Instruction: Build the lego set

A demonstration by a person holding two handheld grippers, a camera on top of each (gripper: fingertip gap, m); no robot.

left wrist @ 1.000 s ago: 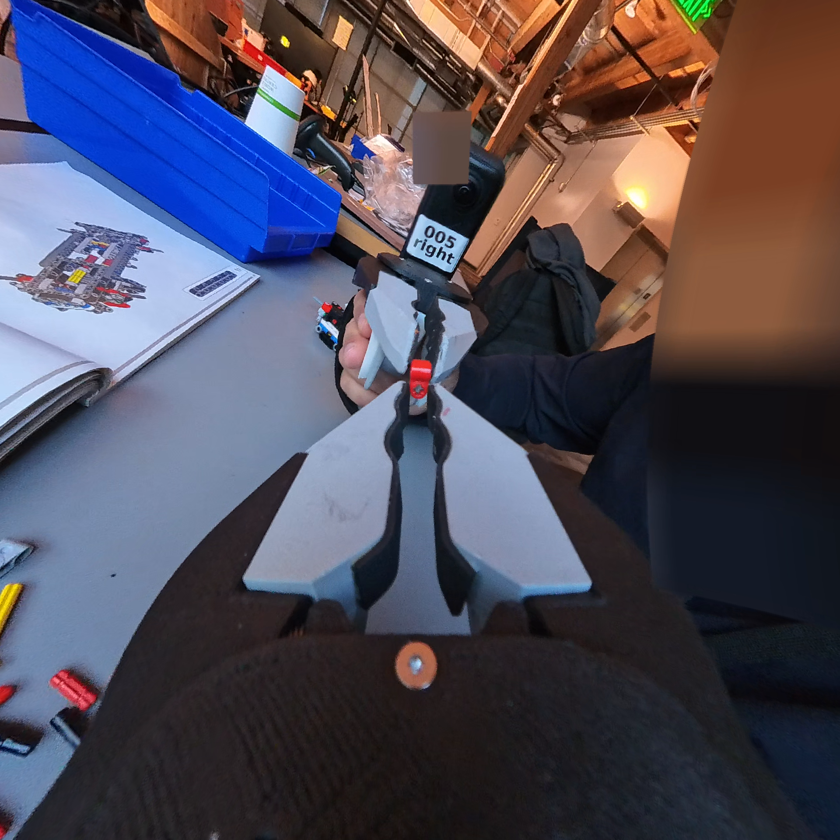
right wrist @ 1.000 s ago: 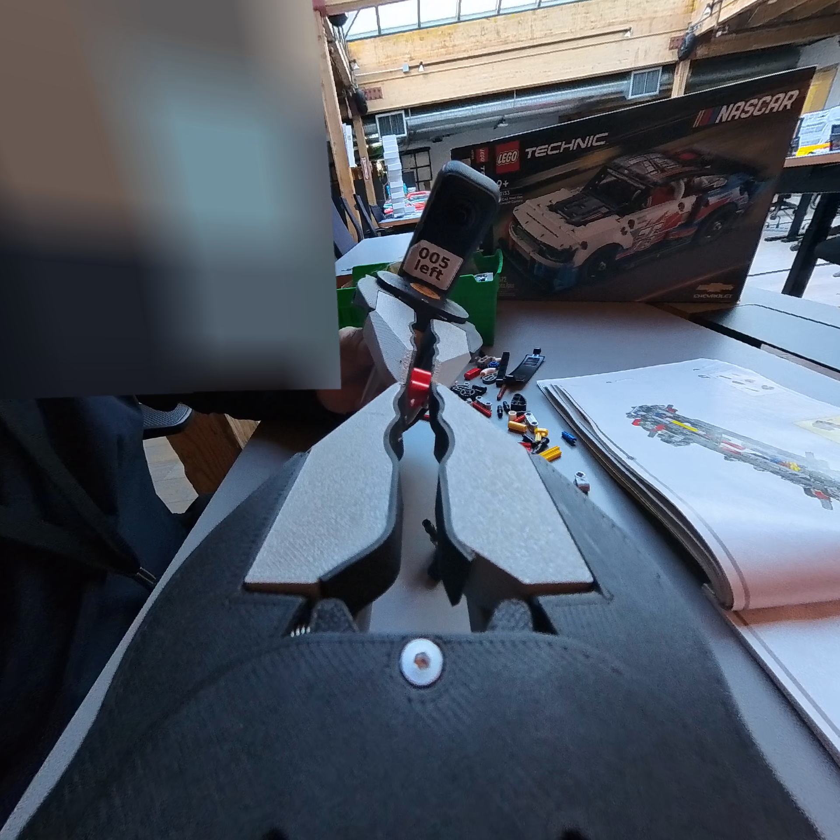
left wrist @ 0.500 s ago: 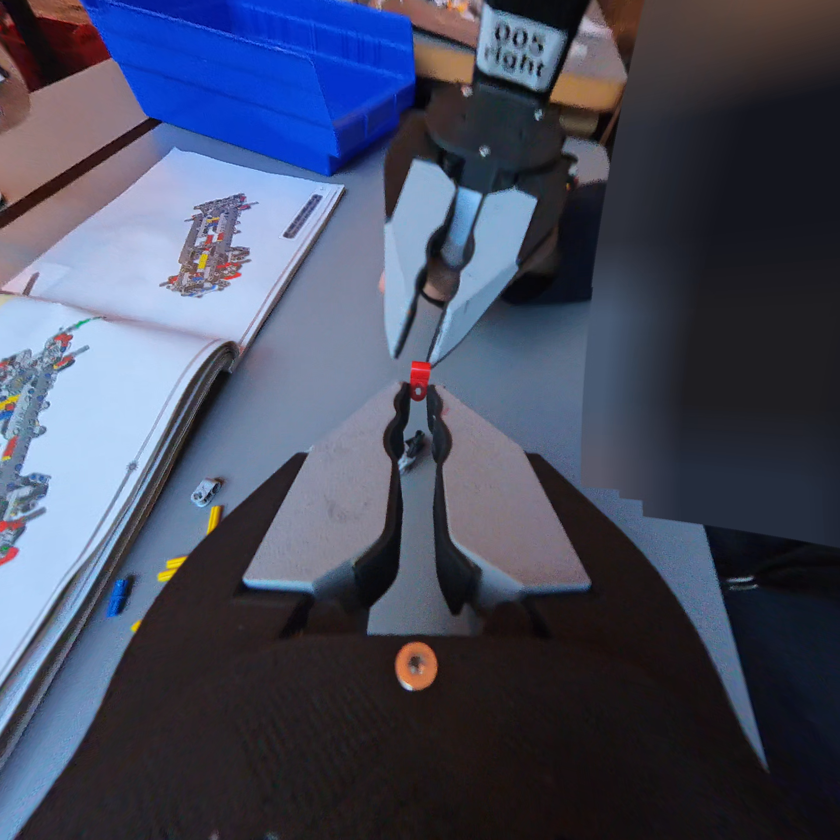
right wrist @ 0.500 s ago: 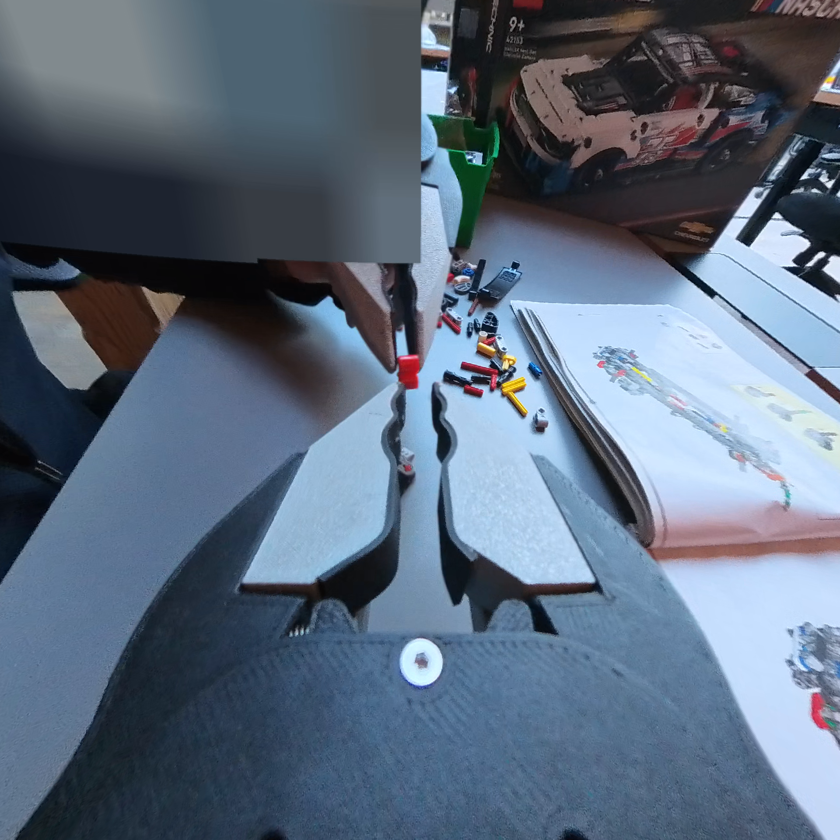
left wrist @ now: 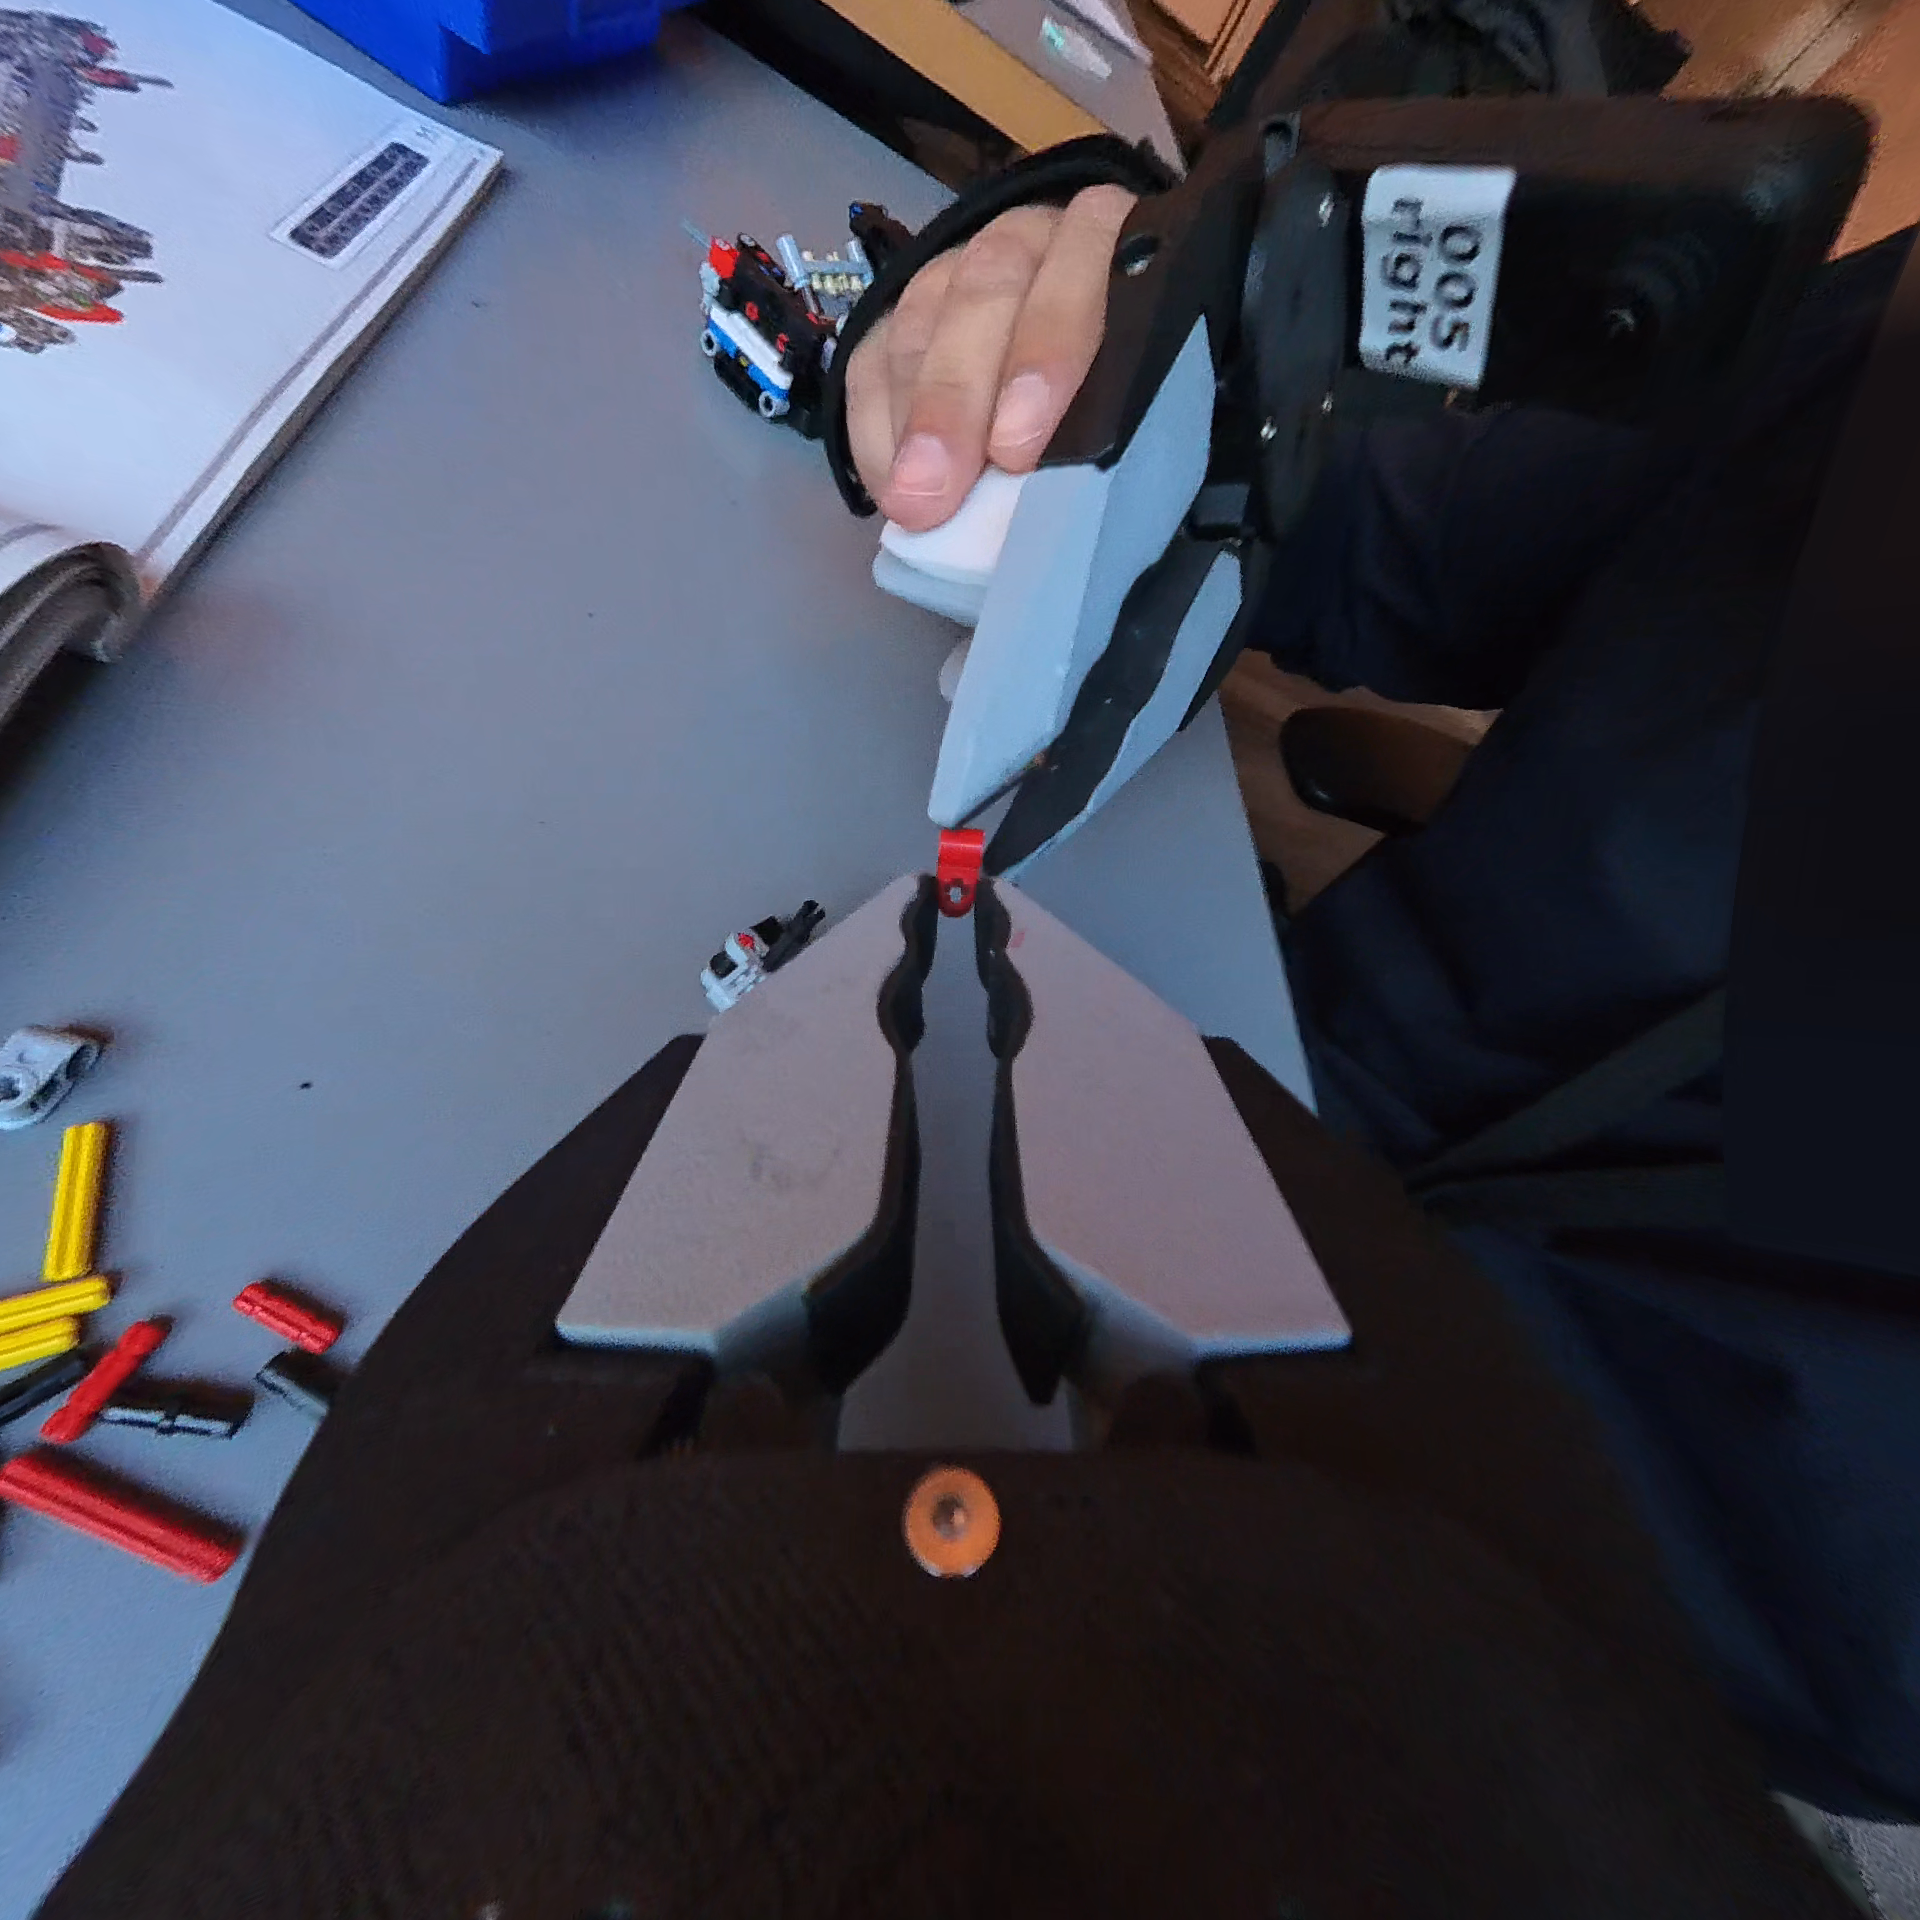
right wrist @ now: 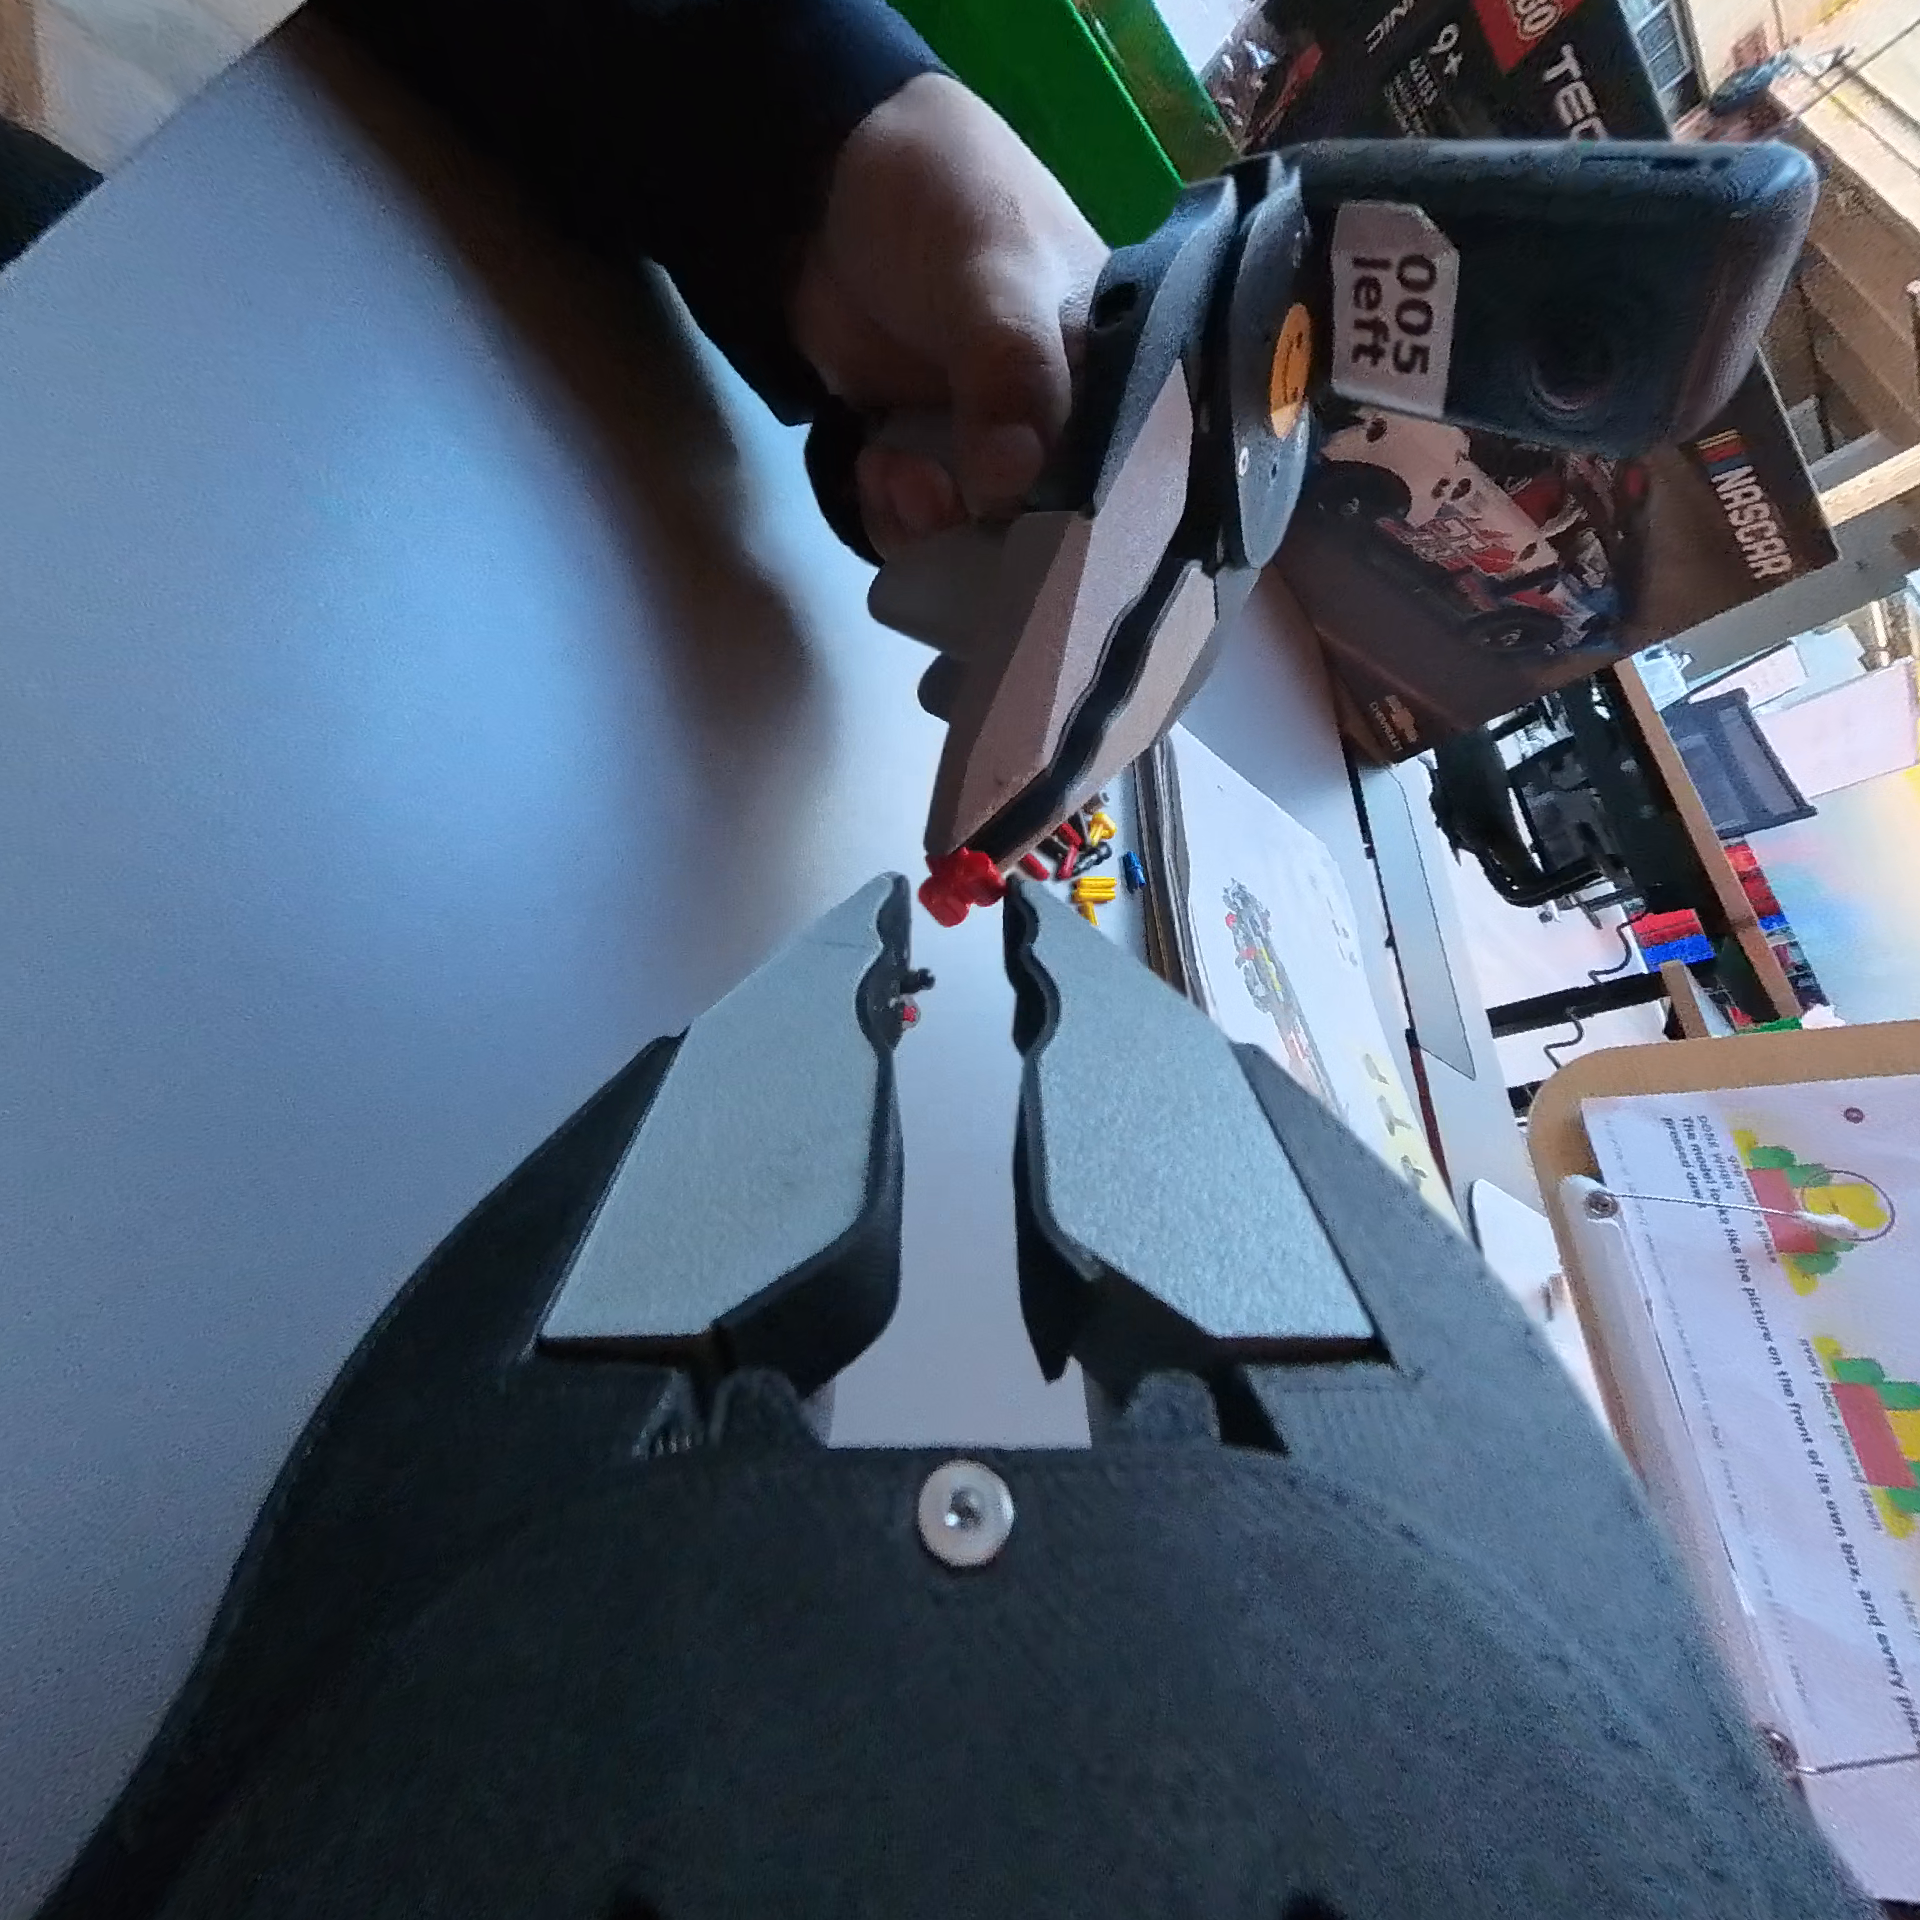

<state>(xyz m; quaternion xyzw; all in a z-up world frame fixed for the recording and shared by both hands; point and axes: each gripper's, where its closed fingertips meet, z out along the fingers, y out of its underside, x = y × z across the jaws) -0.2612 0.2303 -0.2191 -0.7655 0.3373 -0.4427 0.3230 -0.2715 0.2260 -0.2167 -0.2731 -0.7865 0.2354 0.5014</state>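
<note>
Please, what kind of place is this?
Probably a workshop or hobby workspace for building a brick model. On the grey table lie loose red and yellow pieces and an open instruction booklet; a model-car box stands behind, with wooden beams overhead.

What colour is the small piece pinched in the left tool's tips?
Red; it shows best in the left wrist view.

Two grippers, one red connector, one booklet.

Workshop / maker space w/ toy-brick assembly: grey bench w/ loose plastic bricks, open instruction booklet, blue parts bin, kit box, wood beams, storage racks behind.
</note>
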